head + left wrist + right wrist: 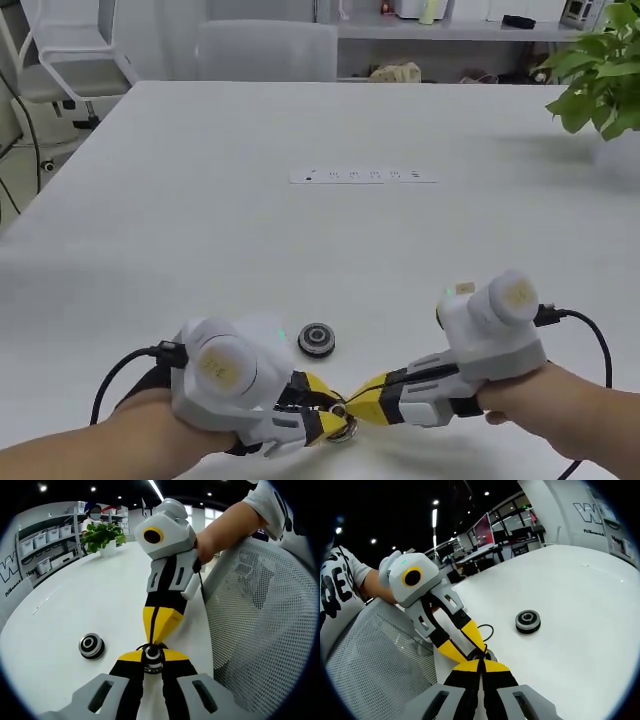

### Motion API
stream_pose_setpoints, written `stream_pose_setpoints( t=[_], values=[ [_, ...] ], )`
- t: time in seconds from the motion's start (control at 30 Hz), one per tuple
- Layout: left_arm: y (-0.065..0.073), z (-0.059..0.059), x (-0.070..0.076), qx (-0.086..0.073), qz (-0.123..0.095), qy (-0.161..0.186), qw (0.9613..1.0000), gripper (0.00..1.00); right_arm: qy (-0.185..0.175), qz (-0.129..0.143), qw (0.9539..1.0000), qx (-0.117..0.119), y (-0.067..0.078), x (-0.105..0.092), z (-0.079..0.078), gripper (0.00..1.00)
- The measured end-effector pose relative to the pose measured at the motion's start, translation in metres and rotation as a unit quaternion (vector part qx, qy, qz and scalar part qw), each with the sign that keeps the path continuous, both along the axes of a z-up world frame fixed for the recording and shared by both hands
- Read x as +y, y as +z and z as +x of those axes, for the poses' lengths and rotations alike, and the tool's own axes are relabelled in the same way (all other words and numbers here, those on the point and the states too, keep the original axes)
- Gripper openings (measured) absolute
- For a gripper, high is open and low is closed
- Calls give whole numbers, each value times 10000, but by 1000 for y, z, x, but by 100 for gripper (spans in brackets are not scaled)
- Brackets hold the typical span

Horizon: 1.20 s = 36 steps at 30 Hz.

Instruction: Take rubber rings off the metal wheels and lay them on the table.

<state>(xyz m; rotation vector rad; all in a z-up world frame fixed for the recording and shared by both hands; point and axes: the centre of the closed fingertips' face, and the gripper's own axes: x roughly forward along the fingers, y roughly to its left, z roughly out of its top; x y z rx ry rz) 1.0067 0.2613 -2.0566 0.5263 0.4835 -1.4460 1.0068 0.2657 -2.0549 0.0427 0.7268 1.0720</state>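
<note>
A small metal wheel (344,429) with a dark rubber ring is clamped between the jaws of my left gripper (328,412) near the table's front edge. In the left gripper view the wheel (152,660) sits between the yellow tips of that gripper (152,655). My right gripper (356,408) comes in from the opposite side, its jaws shut together at the wheel's rim, apparently pinching the ring. The right gripper view has its own tips (481,663) pressed against the held wheel (489,655). A second ringed wheel (317,340) (92,646) (527,621) lies flat on the table just beyond.
A white power strip (363,177) lies mid-table. A potted plant (598,85) stands at the far right, and a chair (265,50) behind the far edge. A mesh chair back (260,630) is close behind the grippers. Cables trail from both grippers.
</note>
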Motion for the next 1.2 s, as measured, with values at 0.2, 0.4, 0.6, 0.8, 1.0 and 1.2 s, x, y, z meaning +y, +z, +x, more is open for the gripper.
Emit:
stream_pose_setpoints(
  t=[0.2, 0.4, 0.6, 0.8, 1.0, 1.2],
  values=[
    [0, 1, 0, 74, -8, -10, 10000, 9, -26, 9, 10000, -22, 2, 0, 1, 0],
    [1, 0, 1, 78, 27, -50, 10000, 12, -62, 43, 10000, -36, 5, -1, 2, 0],
    [10, -1, 2, 141, -48, -73, 9999, 16, -125, 116, 9998, -33, 7, -2, 3, 0],
    [18, -4, 9, 154, -124, -83, 9998, 23, -168, 172, 9997, -31, 10, -3, 5, 0],
    [28, -4, 18, 161, -219, -6, 9996, 27, -180, 208, 9996, -36, 11, -3, 5, 0],
    [43, -3, 26, 159, -401, 142, 9990, 34, -221, 265, 9994, -69, 16, -4, 7, 0]
  ],
)
